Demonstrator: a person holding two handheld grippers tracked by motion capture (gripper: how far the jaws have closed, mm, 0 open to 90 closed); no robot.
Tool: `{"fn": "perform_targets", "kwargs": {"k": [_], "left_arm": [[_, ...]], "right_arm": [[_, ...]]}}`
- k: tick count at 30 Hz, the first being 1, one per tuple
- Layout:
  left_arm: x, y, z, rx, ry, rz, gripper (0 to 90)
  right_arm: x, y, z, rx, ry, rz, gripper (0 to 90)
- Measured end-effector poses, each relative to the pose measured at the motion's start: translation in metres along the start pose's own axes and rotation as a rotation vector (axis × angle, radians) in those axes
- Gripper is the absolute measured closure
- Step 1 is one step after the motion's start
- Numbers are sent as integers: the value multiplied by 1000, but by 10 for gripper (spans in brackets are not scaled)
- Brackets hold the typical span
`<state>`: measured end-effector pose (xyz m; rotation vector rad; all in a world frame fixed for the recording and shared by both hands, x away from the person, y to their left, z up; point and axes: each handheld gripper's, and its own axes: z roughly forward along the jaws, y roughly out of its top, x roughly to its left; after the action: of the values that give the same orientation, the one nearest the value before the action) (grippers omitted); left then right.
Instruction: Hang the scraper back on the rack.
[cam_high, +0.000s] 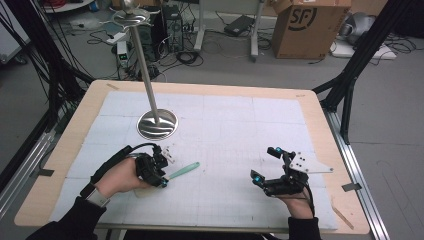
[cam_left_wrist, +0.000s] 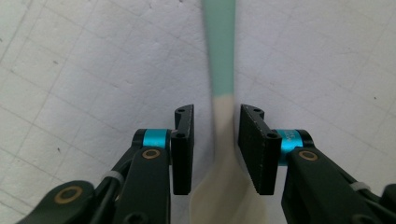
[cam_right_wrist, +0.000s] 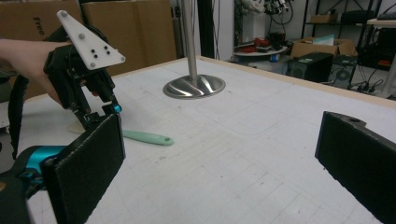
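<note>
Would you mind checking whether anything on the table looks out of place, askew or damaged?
Nothing stands out. The spatula lies flat on the white mat between the jaws of the left gripper, the metal stand is upright on its round base, and the right gripper rests open.

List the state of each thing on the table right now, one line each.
Spatula: lying flat on the table, neck between the left gripper's jaws, which do not press it.
Left gripper: open, astride the spatula.
Right gripper: wide open, holding nothing.
Metal stand: upright.
</note>
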<state>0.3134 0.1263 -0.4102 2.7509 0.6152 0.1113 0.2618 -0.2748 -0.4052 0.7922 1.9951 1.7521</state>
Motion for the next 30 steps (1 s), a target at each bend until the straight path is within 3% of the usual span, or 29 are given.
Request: {"fn": "perform_targets", "kwargs": {"k": [3, 9, 15, 17, 18, 24, 30], "left_arm": [[-5, 4, 0, 24, 4, 45, 767], [-4, 4, 0, 25, -5, 37, 789], [-5, -2, -2, -17, 6, 45, 803], [-5, -5, -7, -45, 65, 44, 803], [-4, -8, -11, -72, 73, 27, 803], [-1, -26, -35, -217, 78, -19, 803], [2, -44, -44, -338, 71, -70, 803]], "right_arm": [[0, 0, 0, 2, 2, -2, 3], [0, 0, 0, 3, 2, -4, 3], [0, 0, 0, 0, 2, 0, 3], [-1, -1, 1, 7, -2, 1, 3], [-1, -1, 1, 12, -1, 3, 3], [0, -1, 2, 15, 0, -1, 3], [0, -1, 1, 8, -3, -4, 3]]}}
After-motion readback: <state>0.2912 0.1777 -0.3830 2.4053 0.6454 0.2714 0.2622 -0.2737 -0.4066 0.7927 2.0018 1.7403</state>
